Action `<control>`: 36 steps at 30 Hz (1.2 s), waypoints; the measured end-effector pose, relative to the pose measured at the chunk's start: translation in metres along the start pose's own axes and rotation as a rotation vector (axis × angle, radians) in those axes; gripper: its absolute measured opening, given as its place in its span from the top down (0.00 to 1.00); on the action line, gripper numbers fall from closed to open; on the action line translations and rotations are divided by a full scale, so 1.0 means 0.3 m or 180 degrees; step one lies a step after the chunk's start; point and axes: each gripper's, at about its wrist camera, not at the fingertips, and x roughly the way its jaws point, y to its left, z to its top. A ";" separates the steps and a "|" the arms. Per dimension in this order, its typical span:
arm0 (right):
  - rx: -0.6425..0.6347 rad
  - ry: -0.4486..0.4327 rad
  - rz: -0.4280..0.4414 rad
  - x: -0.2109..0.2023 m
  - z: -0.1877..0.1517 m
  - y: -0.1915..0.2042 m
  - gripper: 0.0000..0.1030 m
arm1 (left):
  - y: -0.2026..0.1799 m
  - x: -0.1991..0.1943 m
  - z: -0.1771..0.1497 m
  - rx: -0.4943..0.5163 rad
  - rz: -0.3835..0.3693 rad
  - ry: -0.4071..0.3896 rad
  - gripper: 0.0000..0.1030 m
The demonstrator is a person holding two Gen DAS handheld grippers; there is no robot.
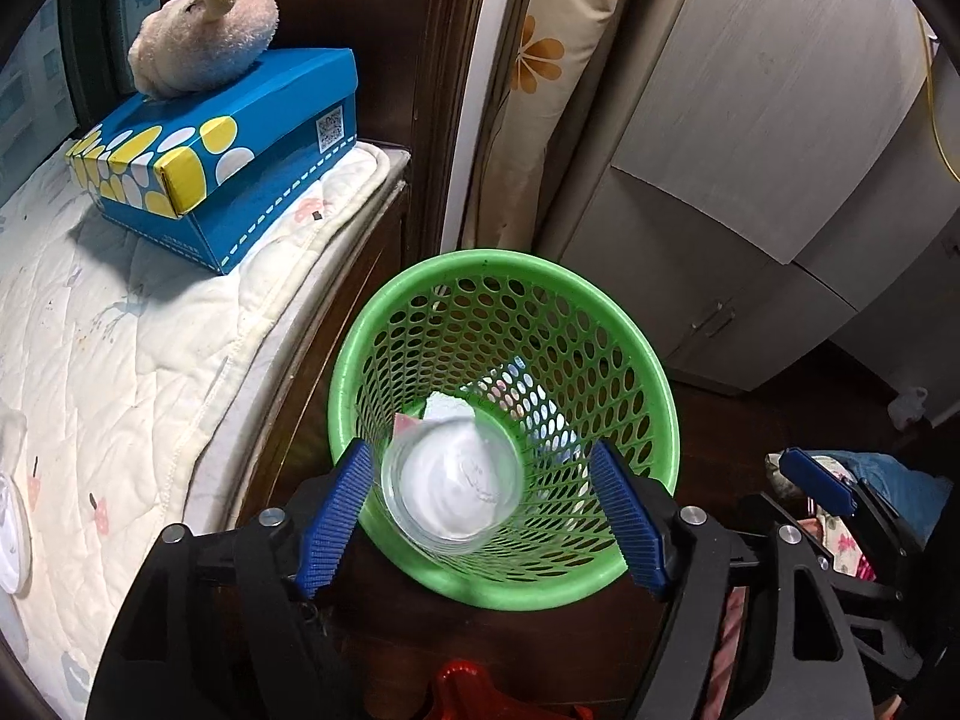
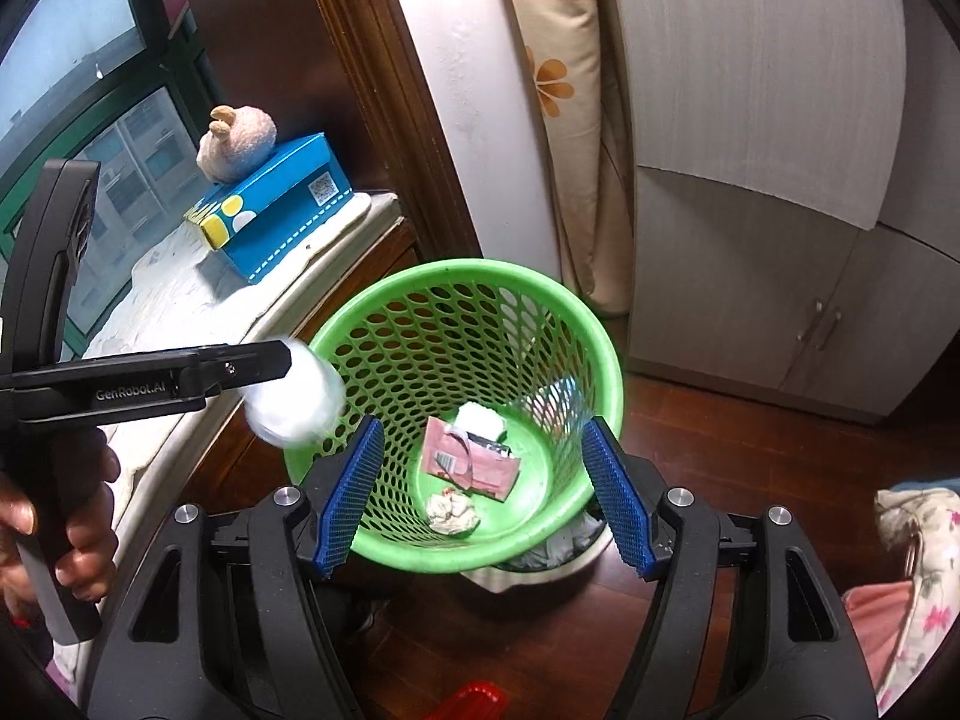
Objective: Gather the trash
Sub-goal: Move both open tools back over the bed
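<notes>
While left gripper (image 1: 480, 516) gapes, clear cup (image 1: 451, 485) above green basket (image 1: 636, 360); unpinched.

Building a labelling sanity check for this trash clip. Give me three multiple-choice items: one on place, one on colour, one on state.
1. Where does the plush toy sit?
A. on the blue box
B. in the basket
C. on the floor

2. What colour is the basket?
A. red
B. white
C. green

3. How does the right hand-held gripper stand?
A. shut on a bottle
B. open, with nothing between its pads
C. fully shut, pads together

Answers:
1 A: the toy rests on the box lid, up on the quilted ledge.
2 C: the rim and perforated wall are bright green in both views.
3 B: the blue pads stand well apart, and only the basket shows beyond them.
</notes>
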 end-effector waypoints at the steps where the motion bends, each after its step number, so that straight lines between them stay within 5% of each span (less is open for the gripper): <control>1: 0.0005 0.0003 0.0002 -0.001 -0.003 -0.003 0.33 | -0.002 -0.003 -0.001 0.0000 -0.0035 -0.0012 0.30; 12: -0.0134 -0.0026 0.0142 -0.024 0.001 0.073 0.33 | 0.119 -0.180 -0.066 -0.0249 0.0105 -0.0276 0.30; 36: -0.0767 0.0078 0.0772 0.009 0.004 0.500 0.27 | 0.634 -0.601 -0.421 -0.1310 0.1173 -0.0776 0.23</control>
